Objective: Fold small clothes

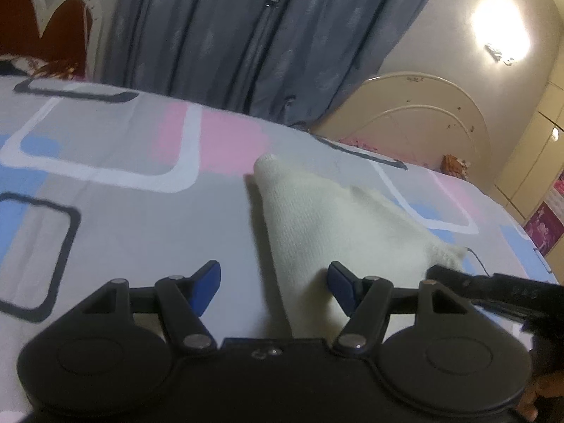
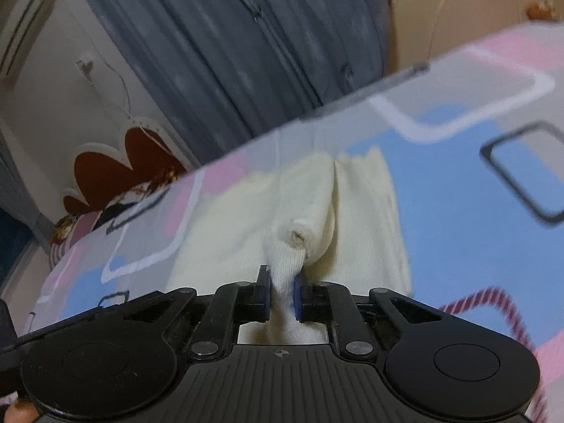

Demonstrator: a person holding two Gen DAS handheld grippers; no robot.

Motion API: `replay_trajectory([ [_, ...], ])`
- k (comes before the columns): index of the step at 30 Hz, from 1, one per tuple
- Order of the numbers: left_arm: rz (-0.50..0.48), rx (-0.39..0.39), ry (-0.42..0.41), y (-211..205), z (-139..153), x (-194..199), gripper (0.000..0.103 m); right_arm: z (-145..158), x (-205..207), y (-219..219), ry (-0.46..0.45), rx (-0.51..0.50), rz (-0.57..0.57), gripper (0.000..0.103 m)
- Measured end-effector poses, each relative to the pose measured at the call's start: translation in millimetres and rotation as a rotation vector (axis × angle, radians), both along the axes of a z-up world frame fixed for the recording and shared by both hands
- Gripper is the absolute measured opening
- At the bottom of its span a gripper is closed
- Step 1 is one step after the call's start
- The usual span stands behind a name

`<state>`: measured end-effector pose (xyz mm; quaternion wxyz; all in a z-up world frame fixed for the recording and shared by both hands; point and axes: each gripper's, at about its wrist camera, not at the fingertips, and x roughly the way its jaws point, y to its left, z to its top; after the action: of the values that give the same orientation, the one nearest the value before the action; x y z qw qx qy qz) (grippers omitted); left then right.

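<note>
A small cream knit garment (image 1: 317, 222) lies on the patterned bedsheet (image 1: 116, 218). In the left wrist view my left gripper (image 1: 273, 282) is open, its blue-padded fingers spread over the sheet, with the cloth's near edge running between them. The right gripper's arm (image 1: 493, 289) reaches the cloth's right corner there. In the right wrist view my right gripper (image 2: 282, 290) is shut on a bunched fold of the cream garment (image 2: 303, 218), lifting it into a ridge; the rest spreads on the bedsheet (image 2: 458, 218).
Grey-blue curtains (image 1: 229, 35) hang behind the bed. A cream headboard (image 1: 423, 112) stands at the right and a red heart-shaped decoration (image 1: 46, 24) on the left wall. A striped red cord (image 2: 493, 303) lies on the sheet near the right gripper.
</note>
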<state>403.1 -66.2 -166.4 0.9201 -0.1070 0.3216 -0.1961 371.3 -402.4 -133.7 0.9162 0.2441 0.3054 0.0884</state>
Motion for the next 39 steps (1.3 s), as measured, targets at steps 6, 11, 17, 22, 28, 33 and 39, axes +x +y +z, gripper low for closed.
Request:
replay_trajectory([
  [6, -0.042, -0.001, -0.003, -24.1, -2.6, -0.5, 0.066, 0.2, -19.3, -14.7, 0.008, -0.095, -0.034, 0.011],
  [11, -0.070, 0.038, 0.029, -37.2, -13.7, -1.8, 0.068, -19.5, -15.9, -18.2, 0.069, -0.092, -0.062, 0.011],
  [17, -0.074, 0.021, 0.037, -24.7, -5.7, -4.4, 0.066, -5.3, -35.5, -17.4, 0.059, -0.112, -0.081, 0.013],
  [22, -0.095, 0.023, 0.069, -25.5, -13.5, -15.3, 0.066, 2.5, -54.2, -7.5, 0.065, -0.160, -0.036, 0.013],
  [28, -0.138, 0.075, 0.060, -32.1, -26.6, -32.7, 0.067, -22.8, -77.7, -5.6, 0.128, -0.231, -0.052, 0.013],
  [33, -0.125, 0.033, 0.072, -23.6, -12.6, -29.6, 0.067, -14.7, -78.9, -13.8, 0.128, -0.207, -0.067, 0.014],
  [39, -0.086, -0.033, 0.052, -23.4, 11.6, -5.3, 0.070, 8.4, -52.5, -32.2, 0.068, -0.102, -0.087, 0.018],
])
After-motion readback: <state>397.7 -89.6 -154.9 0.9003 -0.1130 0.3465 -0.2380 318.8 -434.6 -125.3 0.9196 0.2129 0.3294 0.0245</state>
